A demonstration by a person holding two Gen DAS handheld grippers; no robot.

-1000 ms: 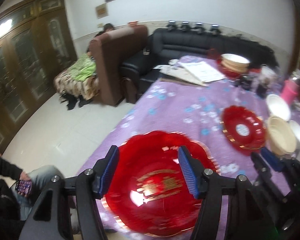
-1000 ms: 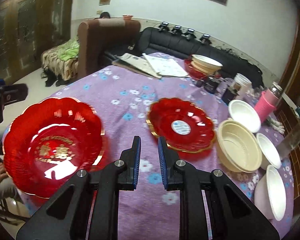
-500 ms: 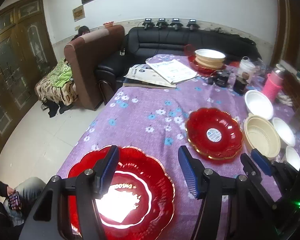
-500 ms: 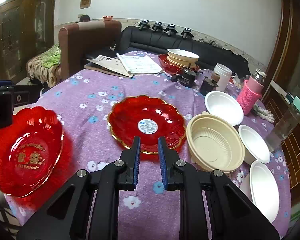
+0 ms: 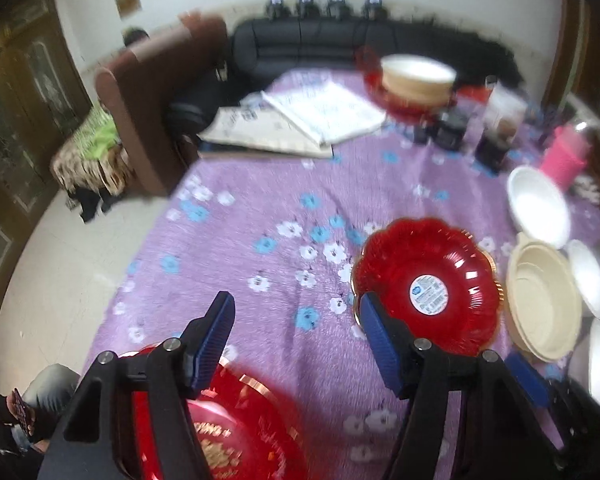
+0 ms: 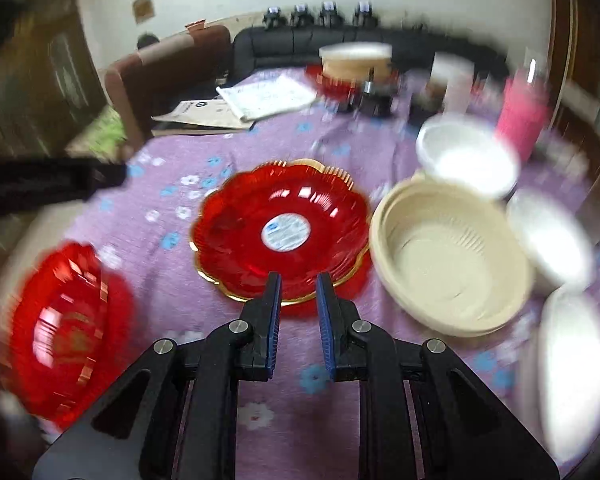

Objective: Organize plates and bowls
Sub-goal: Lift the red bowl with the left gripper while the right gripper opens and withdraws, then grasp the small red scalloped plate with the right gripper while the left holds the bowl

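A red scalloped plate with a white sticker [image 5: 424, 284] [image 6: 284, 232] lies mid-table on the purple flowered cloth. A second red plate with gold lettering [image 5: 228, 424] [image 6: 60, 332] lies at the near left edge. My left gripper [image 5: 296, 312] is open and empty above the cloth, past that plate. My right gripper [image 6: 298, 284] is narrowly open and empty, its tips at the near rim of the sticker plate. A beige bowl [image 6: 448, 256] and white bowls [image 6: 466, 156] sit right of it.
At the back are papers [image 5: 300, 120], a beige bowl stacked on a red plate [image 5: 416, 76], dark jars [image 5: 448, 128] and a pink cup [image 6: 520, 116]. A brown armchair [image 5: 148, 92] and black sofa stand beyond the table. A seated person's hand with a phone [image 5: 20, 408] is at lower left.
Both grippers moved forward over the table. The lettered plate slid back under my left gripper's view. My right gripper came up to the sticker plate's near rim. Views are motion-blurred.
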